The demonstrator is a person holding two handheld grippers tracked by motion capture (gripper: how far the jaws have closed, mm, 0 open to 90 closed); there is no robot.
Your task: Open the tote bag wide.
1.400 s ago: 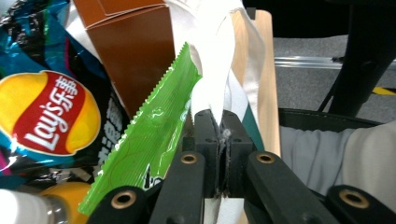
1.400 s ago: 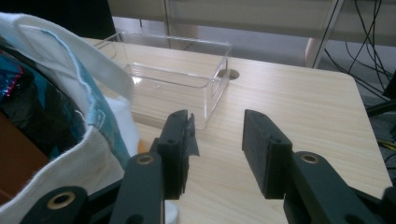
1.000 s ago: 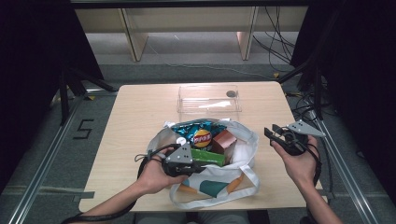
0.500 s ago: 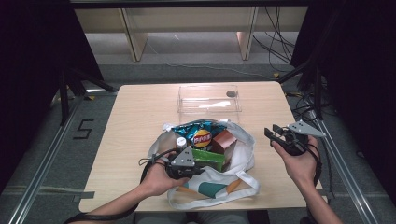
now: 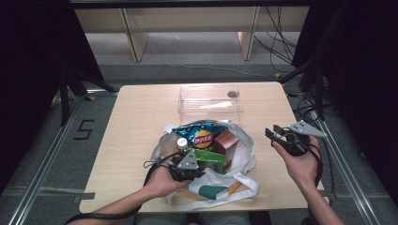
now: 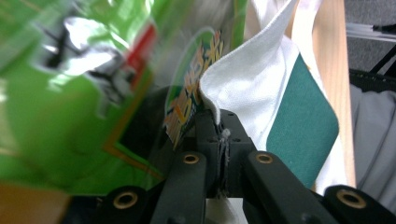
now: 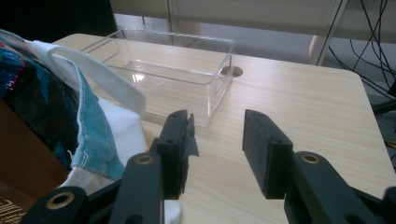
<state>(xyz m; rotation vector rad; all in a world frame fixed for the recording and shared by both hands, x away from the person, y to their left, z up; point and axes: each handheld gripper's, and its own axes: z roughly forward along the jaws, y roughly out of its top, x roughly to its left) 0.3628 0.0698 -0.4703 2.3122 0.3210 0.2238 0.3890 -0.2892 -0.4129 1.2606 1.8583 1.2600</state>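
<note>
Tote bag (image 5: pixel 206 187) lay left of the wide-open right gripper (image 5: pixel 277 136). Left gripper (image 6: pixel 219 135), nearer, pinched its white rim beside the green box (image 5: pixel 211 159).

Table (image 5: pixel 141 122): carries all the items below.
Bag (image 5: pixel 239 161): lies at the near middle of the table, mouth open upward.
In the bag: a chip packet (image 5: pixel 202 136) at the far side, a box (image 5: pixel 226 140) to its right, a bottle (image 5: pixel 181 143) to its left, a carton (image 5: pixel 212 159) nearer the person.
Bin (image 5: pixel 210 98): stands behind the bag, toward the far edge.
Left gripper (image 5: pixel 187 168): at the bag's near left rim, jaws pinched on the bag's edge, beside the carton.
Right gripper (image 5: pixel 276 133): to the right of the bag, apart from it, above the table's right side.
</note>
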